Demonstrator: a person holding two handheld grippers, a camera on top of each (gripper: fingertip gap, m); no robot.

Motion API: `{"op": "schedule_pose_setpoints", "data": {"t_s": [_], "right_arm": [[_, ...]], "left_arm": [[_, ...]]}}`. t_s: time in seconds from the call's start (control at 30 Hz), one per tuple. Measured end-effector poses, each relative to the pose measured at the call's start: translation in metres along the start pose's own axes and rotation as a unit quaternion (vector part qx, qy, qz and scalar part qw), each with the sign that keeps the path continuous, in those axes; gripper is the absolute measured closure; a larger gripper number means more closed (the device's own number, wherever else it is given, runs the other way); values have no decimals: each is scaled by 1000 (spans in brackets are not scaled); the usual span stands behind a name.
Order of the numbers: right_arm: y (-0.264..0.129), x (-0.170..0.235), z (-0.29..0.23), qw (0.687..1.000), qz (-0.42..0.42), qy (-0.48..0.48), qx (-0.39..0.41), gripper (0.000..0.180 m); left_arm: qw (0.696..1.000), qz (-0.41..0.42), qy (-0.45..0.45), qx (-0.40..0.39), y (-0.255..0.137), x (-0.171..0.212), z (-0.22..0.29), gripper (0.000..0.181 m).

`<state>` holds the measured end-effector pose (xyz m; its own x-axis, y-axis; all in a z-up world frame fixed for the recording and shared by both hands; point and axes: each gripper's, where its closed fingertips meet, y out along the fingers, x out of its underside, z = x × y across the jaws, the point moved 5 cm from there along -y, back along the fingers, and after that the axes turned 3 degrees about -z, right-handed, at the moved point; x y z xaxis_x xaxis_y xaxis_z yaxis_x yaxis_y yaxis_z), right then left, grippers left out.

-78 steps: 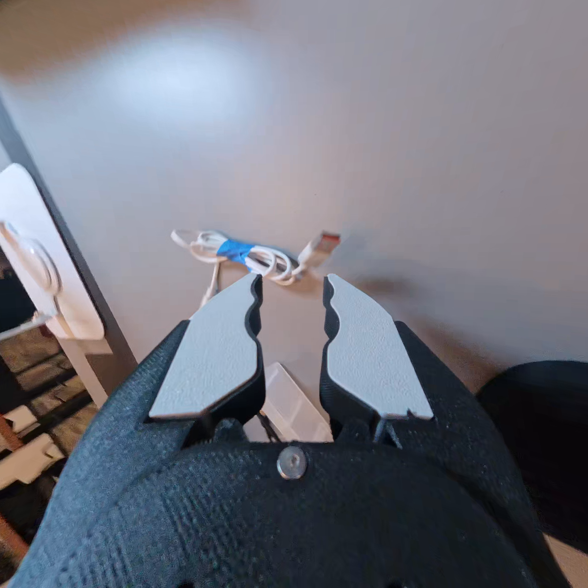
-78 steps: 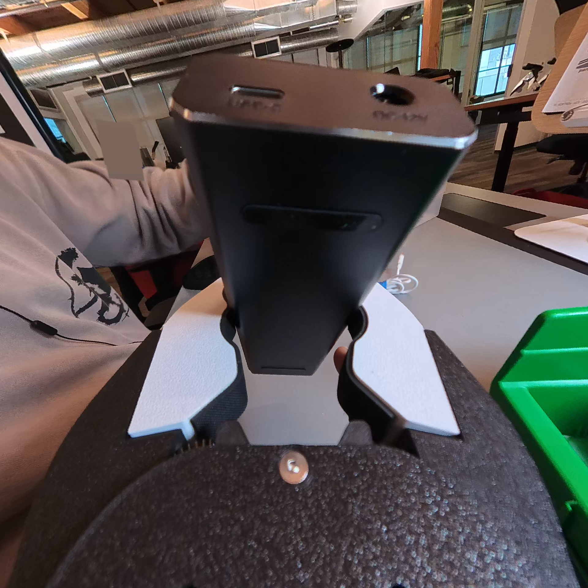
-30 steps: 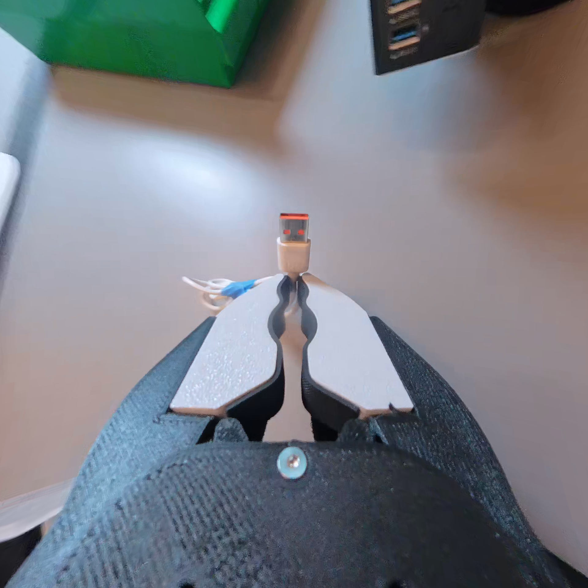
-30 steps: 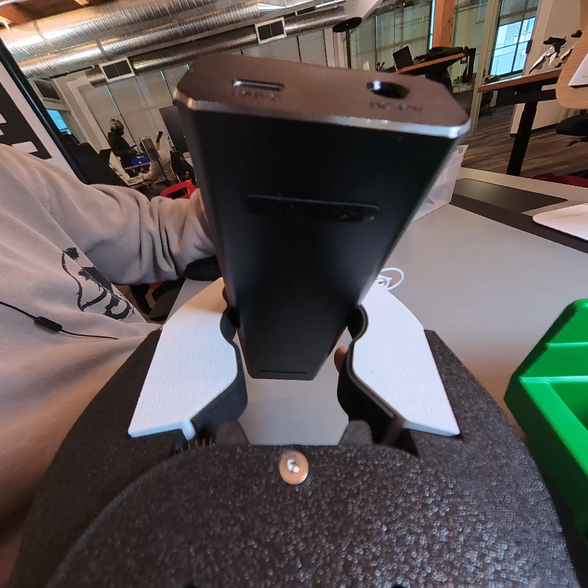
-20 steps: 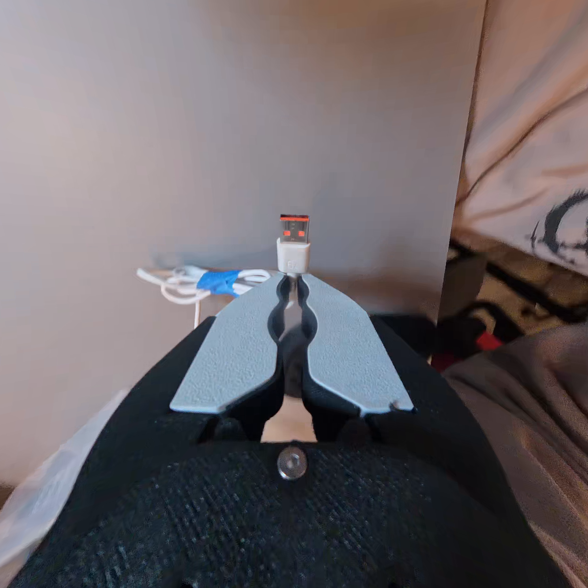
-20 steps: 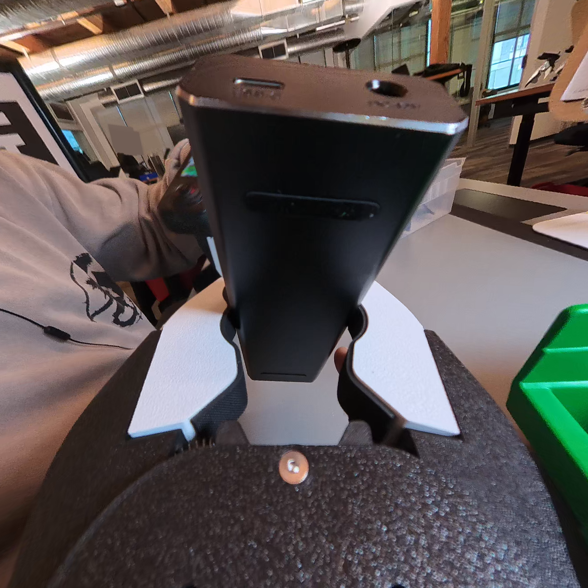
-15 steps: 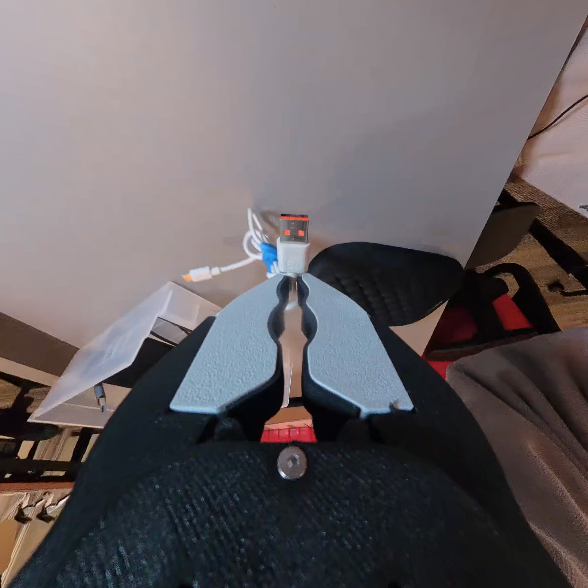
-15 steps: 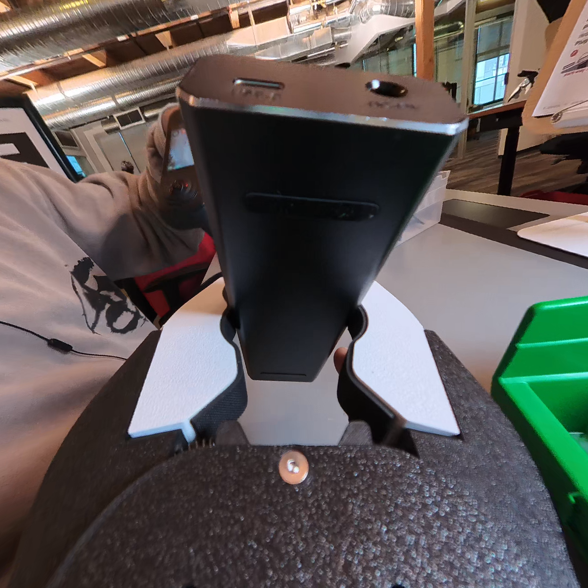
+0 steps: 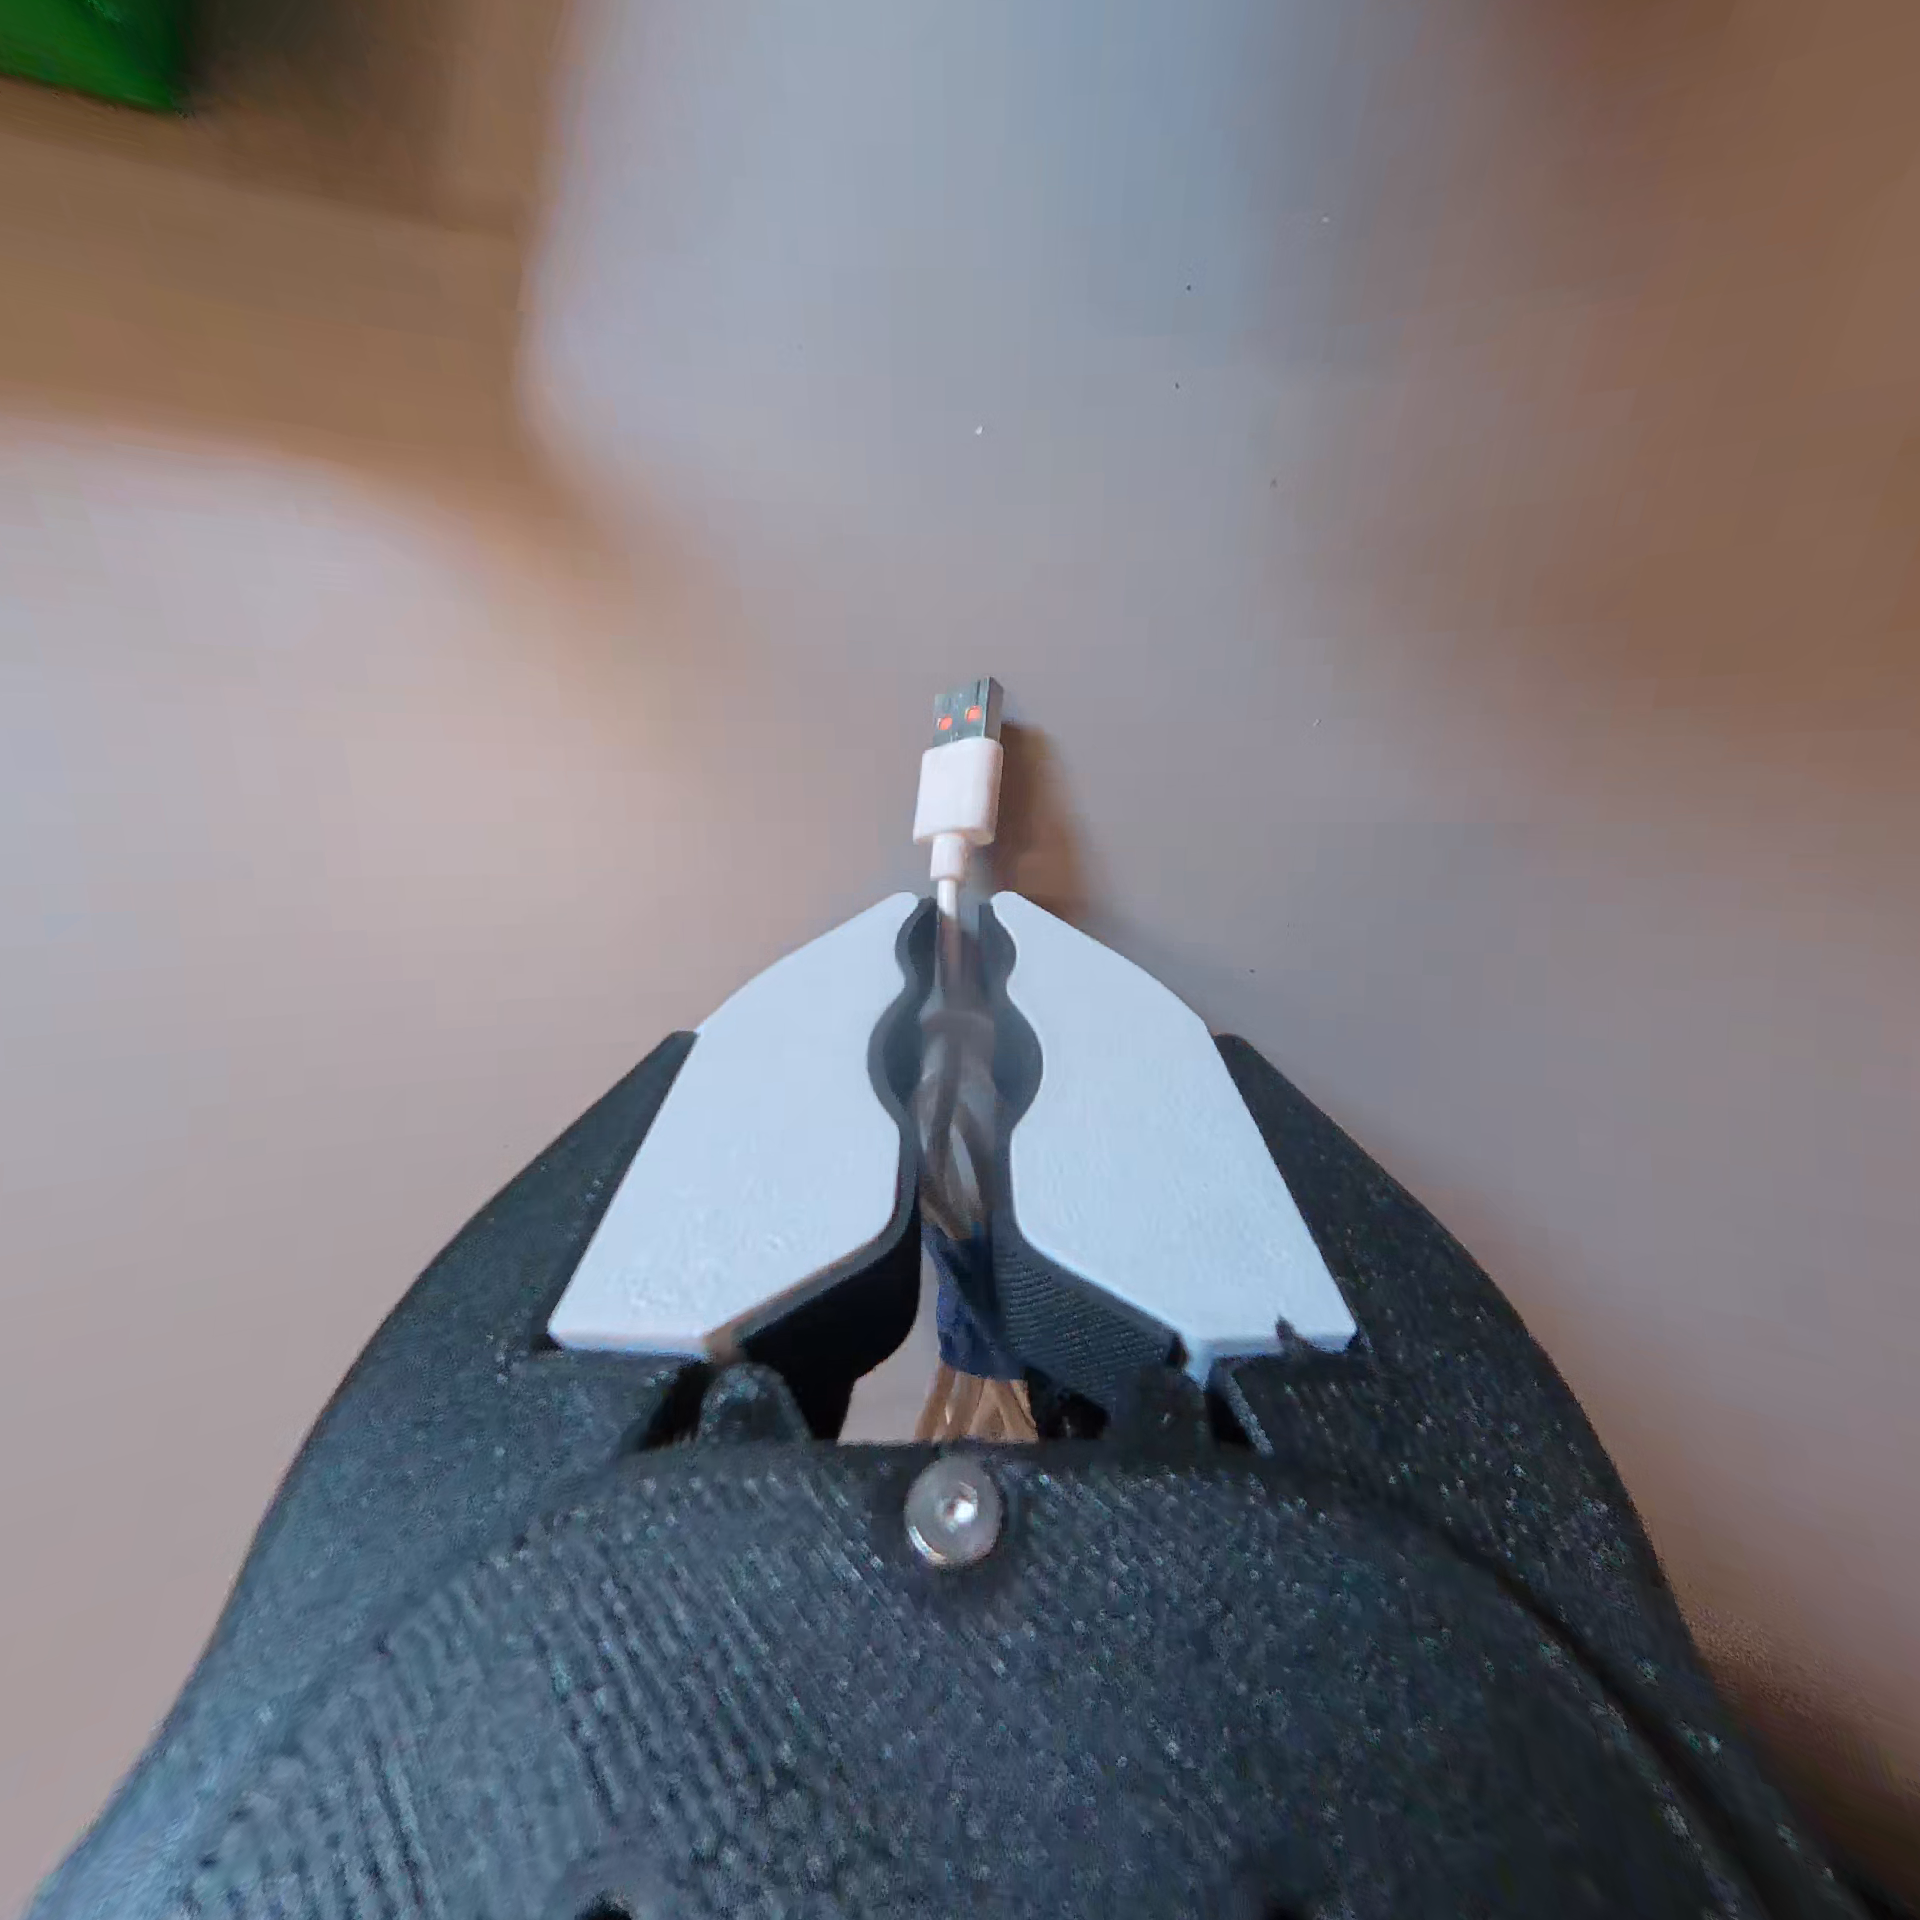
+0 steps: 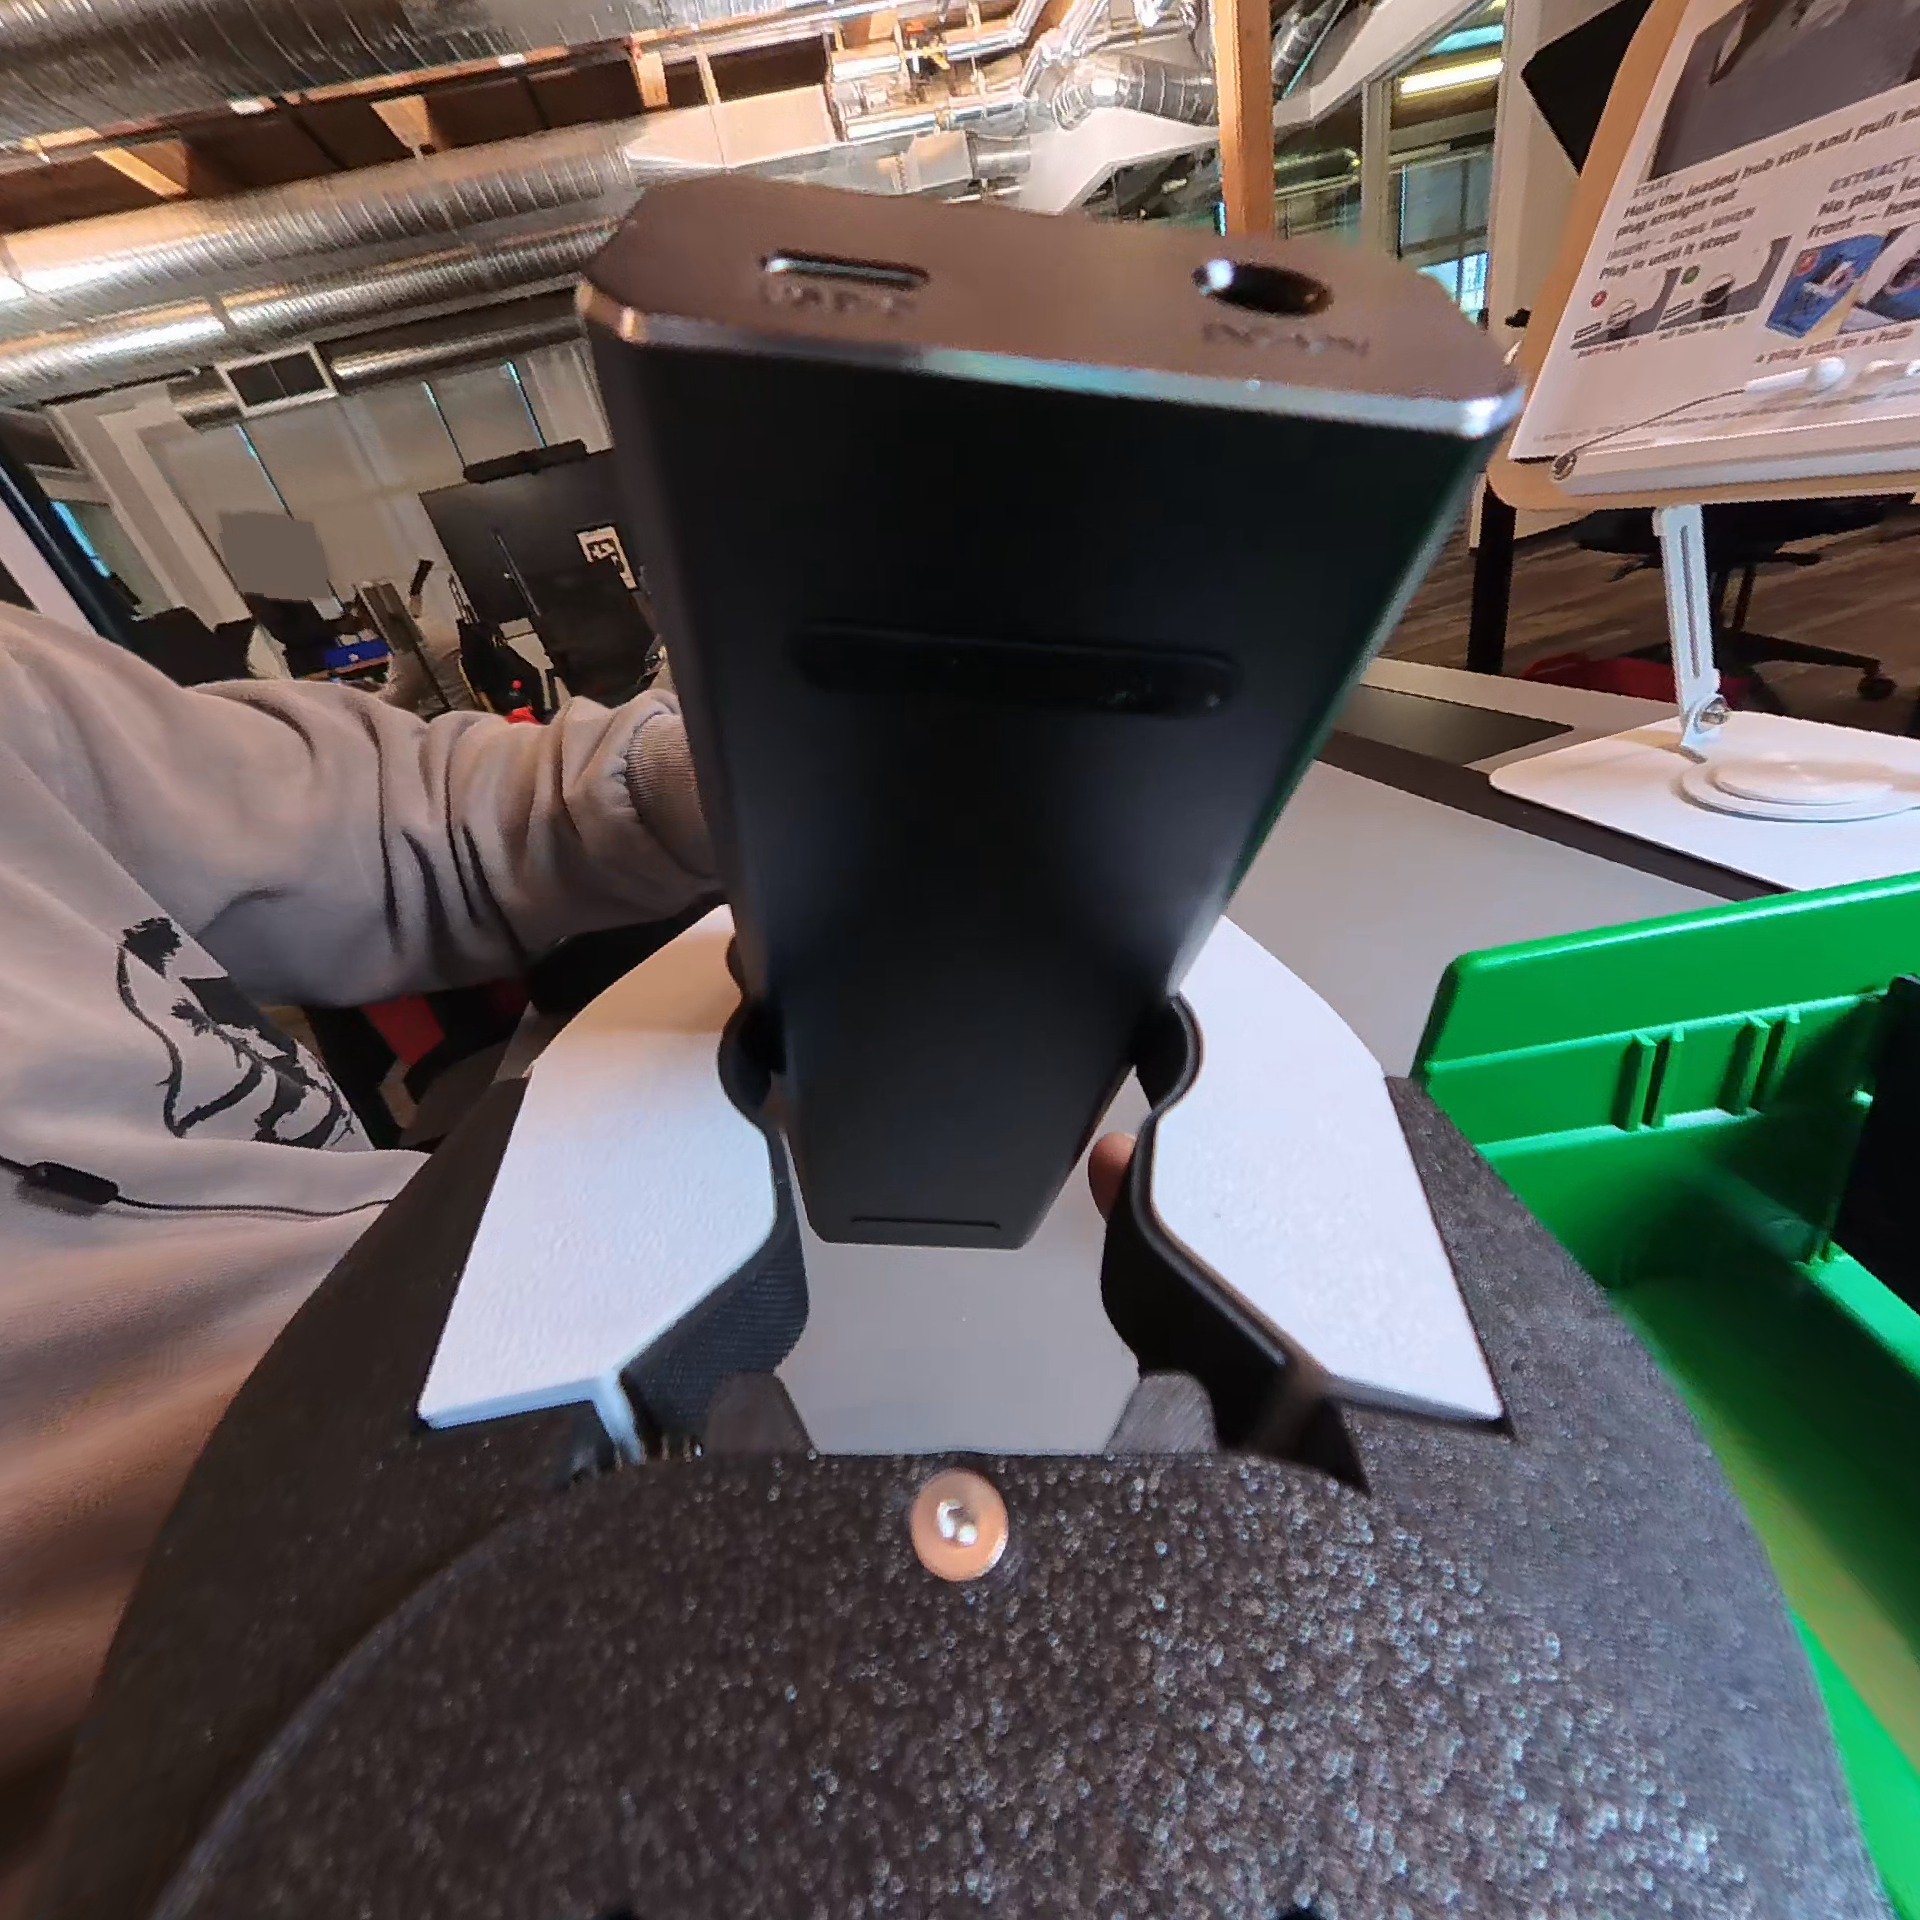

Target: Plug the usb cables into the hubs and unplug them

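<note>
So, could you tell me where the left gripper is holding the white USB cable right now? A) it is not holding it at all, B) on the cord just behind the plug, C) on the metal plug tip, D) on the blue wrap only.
B: the left gripper is shut on the cord, with the white plug sticking out free beyond its tips.

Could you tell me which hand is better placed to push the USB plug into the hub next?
Left, probably. The left tongs grip the white cable just behind the USB plug, which points forward and free. The right tongs only hold the black hub upright.
</note>
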<state>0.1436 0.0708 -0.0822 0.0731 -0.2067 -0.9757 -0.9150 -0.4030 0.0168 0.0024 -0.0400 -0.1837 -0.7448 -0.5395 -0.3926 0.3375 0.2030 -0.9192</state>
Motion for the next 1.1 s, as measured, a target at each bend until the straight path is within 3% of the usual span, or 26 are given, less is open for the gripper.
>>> {"op": "schedule_pose_setpoints", "data": {"t_s": [0.03, 0.17, 0.4, 0.67, 0.87, 0.97, 1.1], "right_arm": [[1, 1, 0, 1000, -2, 1, 0, 108], [5, 6, -2, 1000, -15, -2, 0, 108], [8, 10, 0, 1000, -21, 6, 6, 109], [9, 13, -1, 999, -34, -3, 10, 109], [15, 24, -9, 997, -67, -37, -16, 109], [21, 29, -19, 995, -76, -50, -46, 109], [26, 32, -32, 992, -80, -63, -80, 109]], "left_arm": [[1000, 13, -2, -5, 0, 1, 1, 170], [998, 60, -34, -1, 1, 4, 3, 163], [991, 97, -87, 13, 1, -1, 3, 169], [987, 109, -89, -74, 1, -3, -5, 174], [976, 187, -67, -89, -55, -11, -17, 175], [975, 211, -31, -66, -91, -31, -9, 174], [979, 201, 25, -20, -107, -64, 11, 174]]}}
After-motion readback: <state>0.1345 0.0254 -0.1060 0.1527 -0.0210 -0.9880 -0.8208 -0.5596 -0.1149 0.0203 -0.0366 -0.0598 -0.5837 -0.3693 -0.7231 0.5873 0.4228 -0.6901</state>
